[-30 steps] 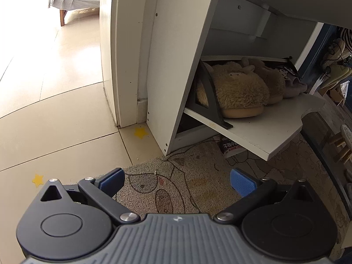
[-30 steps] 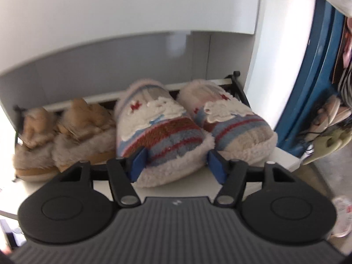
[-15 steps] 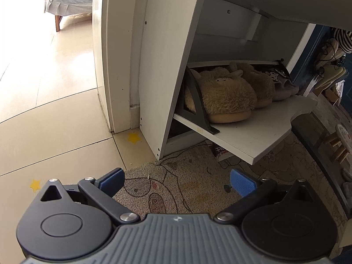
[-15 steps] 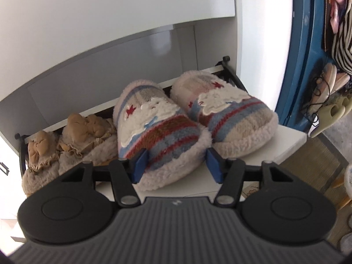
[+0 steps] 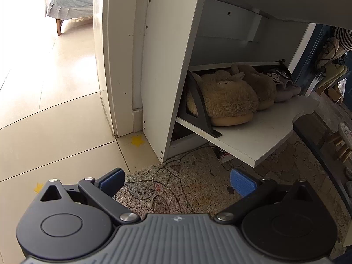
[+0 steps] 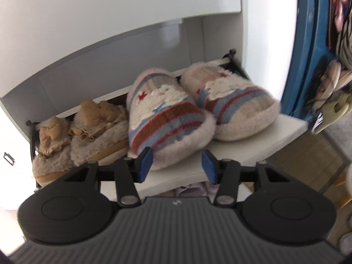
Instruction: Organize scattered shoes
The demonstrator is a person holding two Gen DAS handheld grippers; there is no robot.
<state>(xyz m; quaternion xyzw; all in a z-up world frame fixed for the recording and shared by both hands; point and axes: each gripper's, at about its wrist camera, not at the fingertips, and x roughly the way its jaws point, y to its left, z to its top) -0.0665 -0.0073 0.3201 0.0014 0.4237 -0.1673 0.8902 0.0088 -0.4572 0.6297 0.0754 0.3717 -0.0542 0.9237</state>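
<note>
Striped slippers (image 6: 169, 123) sit paired on the shelf (image 6: 283, 132) beside the tan pair (image 6: 88, 132), so this row looks done. Right gripper (image 6: 177, 164) has just opened around the slipper's toe, pads clear; left gripper (image 5: 176, 181) hangs open over the mat (image 5: 187, 187)

The left claw (image 5: 176, 181) hangs open and empty over a patterned doormat (image 5: 176, 189), while at two o'clock fluffy tan slippers (image 5: 228, 96) sit on the white shoe cabinet's (image 5: 167, 66) folded-down shelf (image 5: 264, 132).
</note>
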